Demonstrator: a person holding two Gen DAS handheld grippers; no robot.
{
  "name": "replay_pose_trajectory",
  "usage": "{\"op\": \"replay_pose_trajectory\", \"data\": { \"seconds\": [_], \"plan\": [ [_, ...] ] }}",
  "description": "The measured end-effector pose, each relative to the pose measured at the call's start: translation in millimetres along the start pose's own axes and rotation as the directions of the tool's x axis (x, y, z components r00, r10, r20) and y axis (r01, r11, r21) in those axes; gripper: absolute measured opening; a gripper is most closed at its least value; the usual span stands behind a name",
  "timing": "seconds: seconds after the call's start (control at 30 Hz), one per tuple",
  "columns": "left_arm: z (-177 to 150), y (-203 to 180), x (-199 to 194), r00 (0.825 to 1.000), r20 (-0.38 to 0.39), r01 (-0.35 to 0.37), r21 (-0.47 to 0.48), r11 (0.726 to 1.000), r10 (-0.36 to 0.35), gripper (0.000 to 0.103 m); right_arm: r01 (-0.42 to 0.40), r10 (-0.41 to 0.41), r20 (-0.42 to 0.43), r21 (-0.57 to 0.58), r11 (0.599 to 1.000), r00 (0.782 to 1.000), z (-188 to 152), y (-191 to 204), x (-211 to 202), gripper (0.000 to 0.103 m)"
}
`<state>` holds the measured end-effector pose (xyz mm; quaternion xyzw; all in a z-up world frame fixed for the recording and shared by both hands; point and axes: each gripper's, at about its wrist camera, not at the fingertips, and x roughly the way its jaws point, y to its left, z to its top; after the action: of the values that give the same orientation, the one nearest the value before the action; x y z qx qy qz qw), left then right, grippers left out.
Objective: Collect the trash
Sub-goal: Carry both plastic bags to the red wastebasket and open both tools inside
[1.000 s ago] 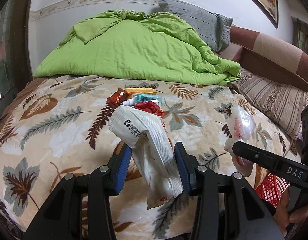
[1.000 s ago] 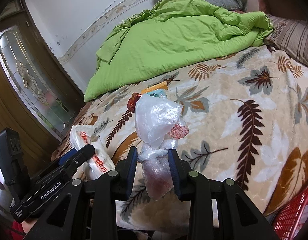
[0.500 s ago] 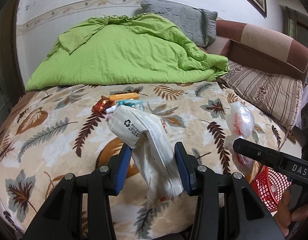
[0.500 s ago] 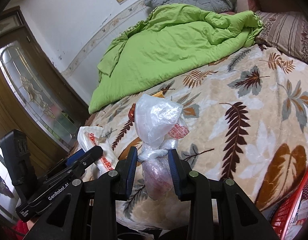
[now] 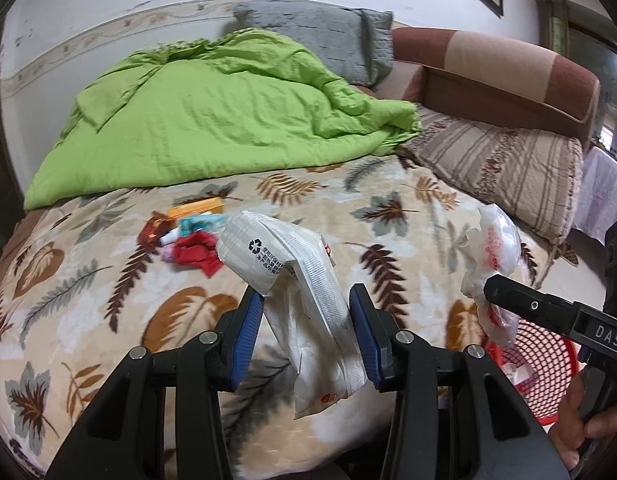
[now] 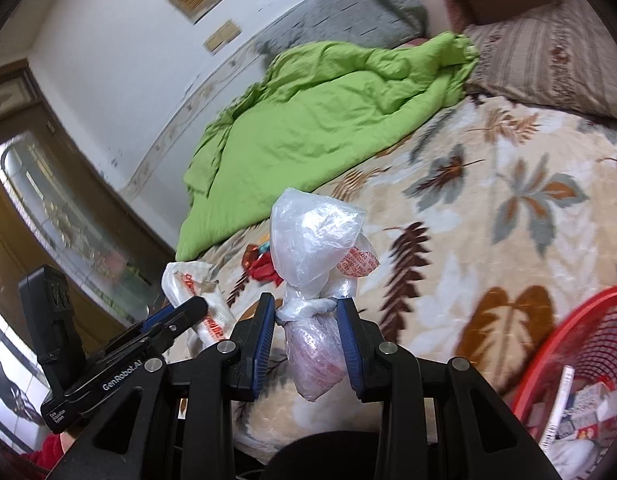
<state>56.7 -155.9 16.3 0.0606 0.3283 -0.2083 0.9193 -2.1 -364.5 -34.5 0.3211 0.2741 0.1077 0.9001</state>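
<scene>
Trash is already in both tools: the left tool [image 5: 306, 336] clamps a white wipes-type packet [image 5: 292, 280] between its blue pads, packet's long axis running up and away from the jaws, and the right tool [image 6: 306, 340] pinches a knotted clear plastic bag [image 6: 314, 248] just at its knot. Red mesh basket [image 6: 588, 344] sits low beside the bed, to the right of both tools, nearer the right one, so that hand likely drops first. More wrappers [image 5: 188, 236] lie on the leaf-print blanket [image 5: 388, 220] ahead. Readable writing: "DAS" and "GenRobot.AI" on the tool bodies, a recycling mark on the packet
</scene>
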Motion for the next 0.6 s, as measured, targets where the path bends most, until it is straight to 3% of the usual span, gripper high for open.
{"op": "replay_pose_trajectory", "data": {
  "seconds": [0.23, 0.37, 0.5, 0.6],
  "plan": [
    [16.0, -45.7, -2.3, 0.994, 0.000, 0.113, 0.049, 0.992, -0.114, 0.043, 0.086, -0.091, 0.062, 0.083, 0.993, 0.994, -0.5, -45.1, -59.3, 0.035],
    [20.7, -79.8, 2.1, 0.975, -0.037, 0.220, 0.074, 0.973, -0.217, 0.043, 0.161, -0.173, 0.080, 0.142, 0.977, 0.982, -5.7, -73.0, -93.4, 0.035],
    [17.7, -117.9, 13.0, 0.932, -0.111, 0.354, 0.073, 0.933, -0.345, 0.043, 0.238, -0.258, 0.084, 0.197, 0.951, 0.963, -10.6, -99.4, -124.3, 0.035],
    [8.4, -151.9, 24.1, 0.882, -0.198, 0.450, 0.085, 0.889, -0.427, 0.044, 0.279, -0.306, 0.081, 0.241, 0.929, 0.949, -18.2, -117.2, -145.7, 0.035]
  ]
}}
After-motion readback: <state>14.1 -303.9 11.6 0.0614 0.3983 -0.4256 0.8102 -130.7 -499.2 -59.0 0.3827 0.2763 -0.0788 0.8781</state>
